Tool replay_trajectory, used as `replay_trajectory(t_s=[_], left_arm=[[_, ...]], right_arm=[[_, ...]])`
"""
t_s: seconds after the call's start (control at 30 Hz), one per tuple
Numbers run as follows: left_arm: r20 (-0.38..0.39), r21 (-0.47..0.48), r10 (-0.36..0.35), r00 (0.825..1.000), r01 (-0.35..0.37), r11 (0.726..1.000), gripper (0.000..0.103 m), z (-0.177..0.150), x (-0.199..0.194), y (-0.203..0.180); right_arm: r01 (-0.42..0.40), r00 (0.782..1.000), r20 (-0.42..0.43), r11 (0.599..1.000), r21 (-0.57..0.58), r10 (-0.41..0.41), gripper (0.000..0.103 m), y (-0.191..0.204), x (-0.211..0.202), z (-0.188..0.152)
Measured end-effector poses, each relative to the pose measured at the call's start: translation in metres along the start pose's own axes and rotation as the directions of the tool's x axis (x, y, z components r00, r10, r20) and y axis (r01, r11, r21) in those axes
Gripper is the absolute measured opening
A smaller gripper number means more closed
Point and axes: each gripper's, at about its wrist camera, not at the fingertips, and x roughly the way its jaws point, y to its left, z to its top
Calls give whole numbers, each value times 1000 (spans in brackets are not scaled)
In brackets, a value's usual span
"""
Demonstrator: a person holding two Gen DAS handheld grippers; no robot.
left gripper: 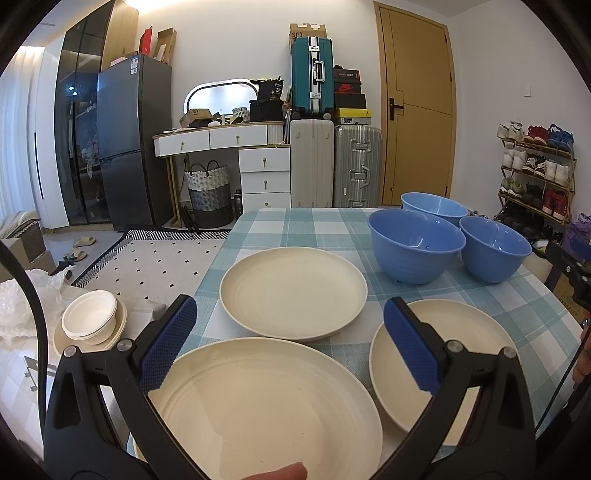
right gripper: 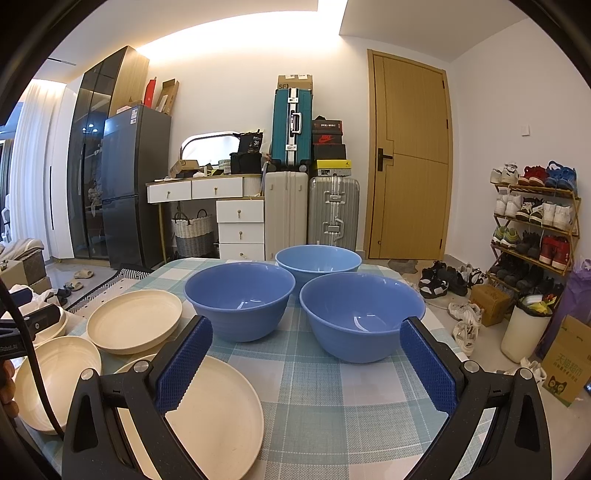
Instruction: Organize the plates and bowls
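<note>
Three cream plates (left gripper: 293,291) and three blue bowls (right gripper: 240,299) sit mid-frame. "SF" marks an upper-centre box (left gripper: 307,30). Both the left gripper (left gripper: 290,345) and the right gripper (right gripper: 304,367) gape, empty.

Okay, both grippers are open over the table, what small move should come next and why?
Probably lower the left hand-held gripper onto the rim of the nearest plate and close. It is open, empty and right above that plate, and all three cream plates lie separate, unstacked. The right hand-held gripper is also open and empty.
</note>
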Motion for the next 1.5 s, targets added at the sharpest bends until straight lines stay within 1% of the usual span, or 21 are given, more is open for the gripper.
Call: replay_trajectory(t_s=[1.5], left_arm=[[-14,-6,-4,1000,3,1000,101,-2,0,4]], right_arm=[[0,1000,0,1000,-3,0,103,0,0,0]])
